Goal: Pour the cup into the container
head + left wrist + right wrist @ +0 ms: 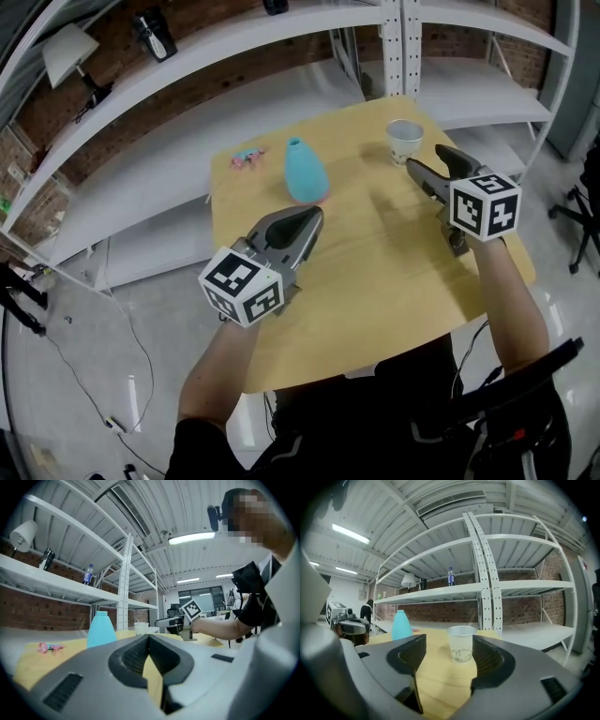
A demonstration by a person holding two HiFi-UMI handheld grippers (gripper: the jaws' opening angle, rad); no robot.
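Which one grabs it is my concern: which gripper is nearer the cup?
Right. The right gripper sits just short of the cup, open jaws facing it; the left gripper is farther, by the blue container.

Container (pixel 101 629): base hidden behind the body of the left gripper (pixel 149 638) in the left gripper view.
Cup (pixel 462 643): specks low inside its clear wall, too small to identify; in the left gripper view its lower part is hidden.
Pink item (pixel 248 157) on the table (pixel 375 281): too small to identify.
Table, near edge: covered by the person's arms and torso in the head view.
Chair (pixel 577 211): cut off at the head view's right edge.
Dark object (pixel 155 33) on the upper shelf (pixel 244 37): cannot be identified.
Bottle (pixel 450 576): label unreadable.
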